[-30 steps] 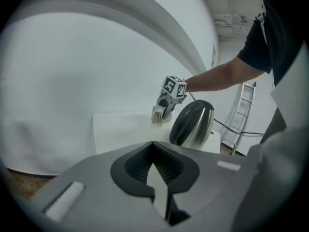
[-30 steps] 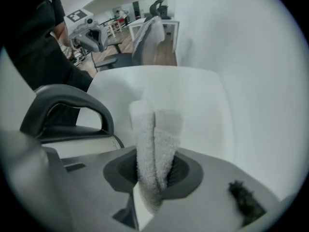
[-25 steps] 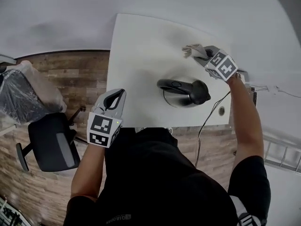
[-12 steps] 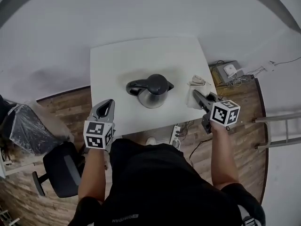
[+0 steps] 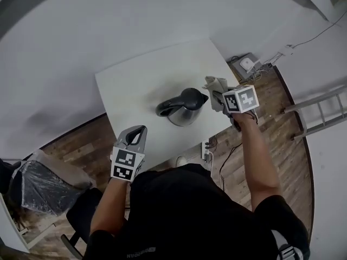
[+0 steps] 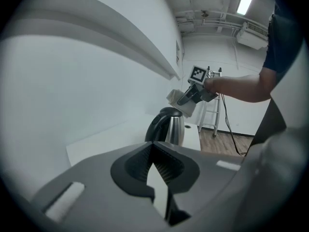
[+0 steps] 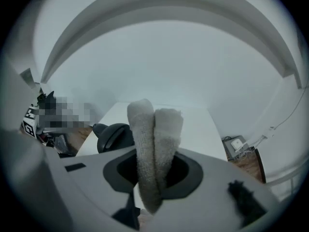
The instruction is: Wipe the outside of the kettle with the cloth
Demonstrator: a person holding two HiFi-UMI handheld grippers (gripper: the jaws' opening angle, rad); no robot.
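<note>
Cloth (image 7: 154, 144) pinched in my right gripper (image 5: 218, 95), near the kettle (image 5: 187, 110); left gripper (image 5: 141, 130) closed, empty. Wiping looks unstarted: next, press cloth to its side.

In the right gripper view I get only the lid and handle top of the kettle (image 7: 112, 135); the grey body of the right gripper (image 7: 155, 129) covers everything below. The cloth (image 7: 153, 149) pinched there buries the pads, so I cannot see their faces. In the left gripper view the kettle's foot sits behind the left gripper (image 6: 152, 144). On the head view the person's torso covers part of the near edge of the table (image 5: 135, 85). The ladder (image 5: 316, 98) runs off the right edge, and a small box (image 5: 248, 65) on the floor (cables around it) is too small to identify. What the plastic-wrapped bundle (image 5: 40, 183) holds, I cannot tell.
</note>
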